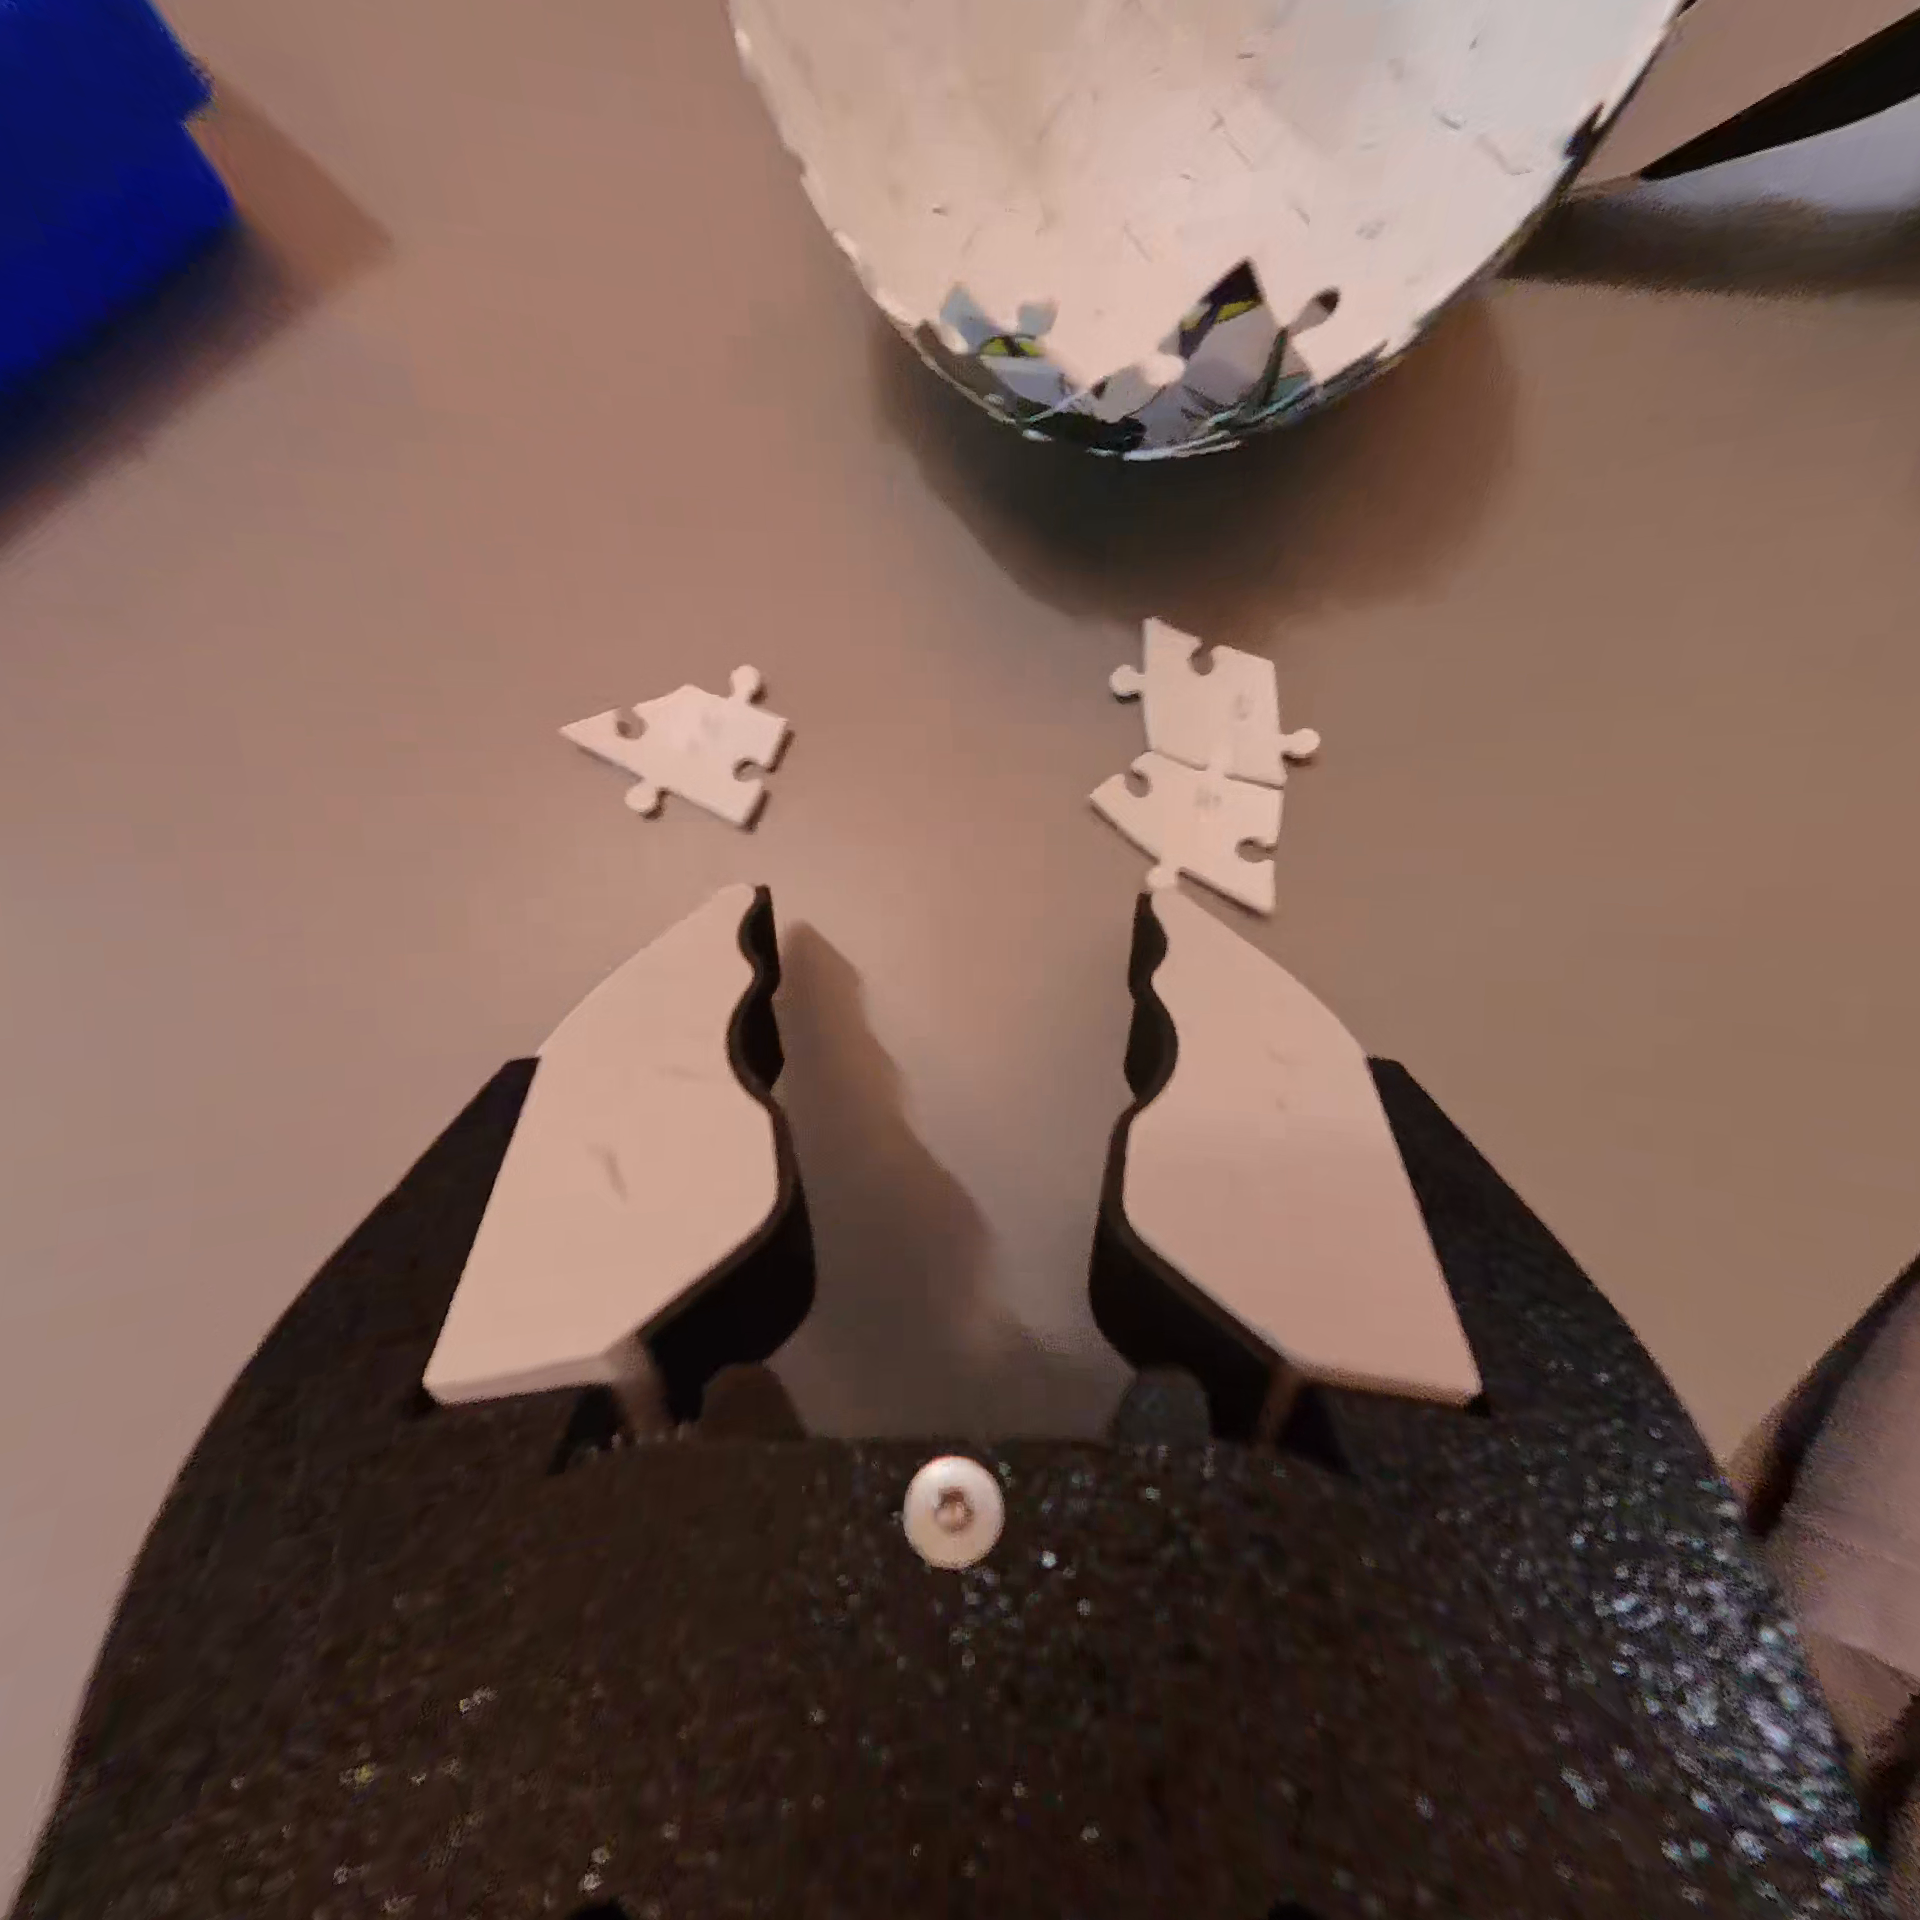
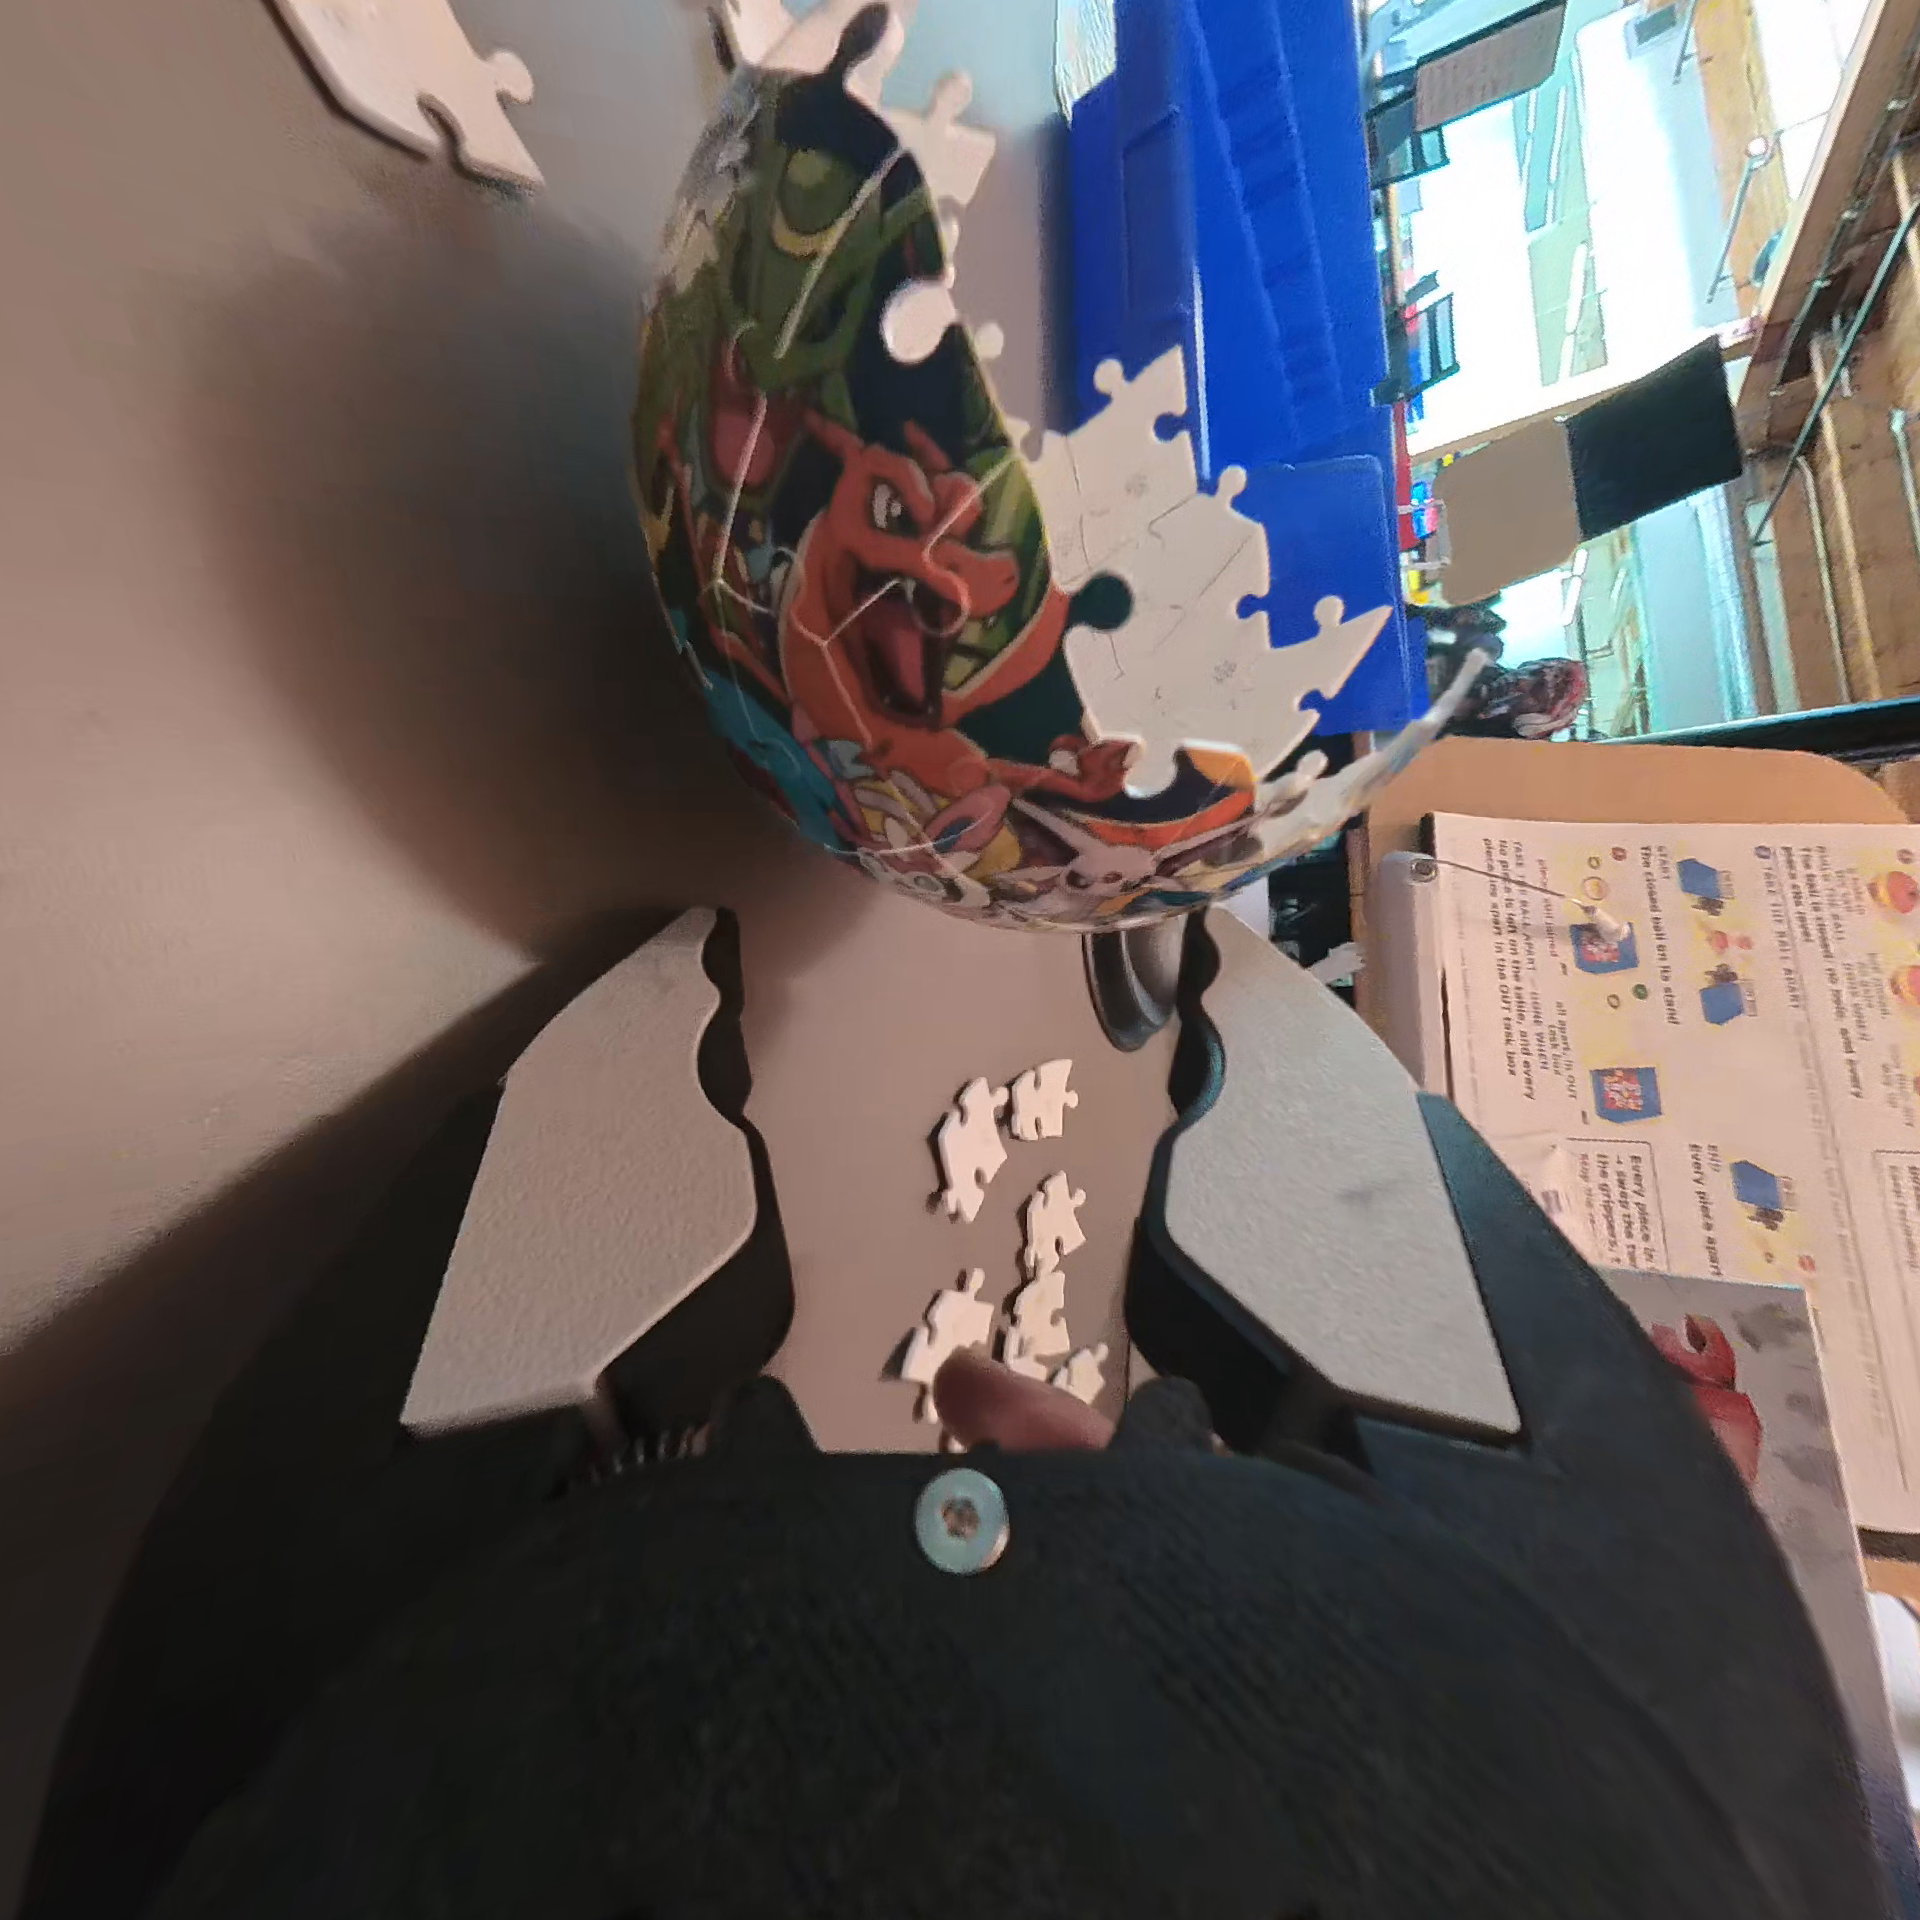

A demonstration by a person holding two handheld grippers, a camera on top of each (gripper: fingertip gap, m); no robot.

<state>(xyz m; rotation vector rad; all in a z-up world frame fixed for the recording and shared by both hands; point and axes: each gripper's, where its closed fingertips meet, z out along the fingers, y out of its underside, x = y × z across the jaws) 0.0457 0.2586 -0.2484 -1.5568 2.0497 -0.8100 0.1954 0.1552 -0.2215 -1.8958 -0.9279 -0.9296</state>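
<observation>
— So, the left tongs [image 1: 951,896]?
— Spread, empty, hovering over the matte counter [image 1: 416,935]; flat white jigsaw pieces [image 1: 1205,764] lie just ahead.
— And the right tongs [image 2: 961,930]?
— Also spread, empty; the curved puzzle shell [image 2: 831,582], glossy print outside, sits just beyond.

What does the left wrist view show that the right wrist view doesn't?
Left only: the puzzle ball's white inside, and the single loose piece and joined pair lying white side up just ahead of the open left gripper.
Right only: the ball's printed outside, the instruction sheet, a scatter of small pieces, the open right gripper.
Both: ball, grey table, blue bin.
</observation>
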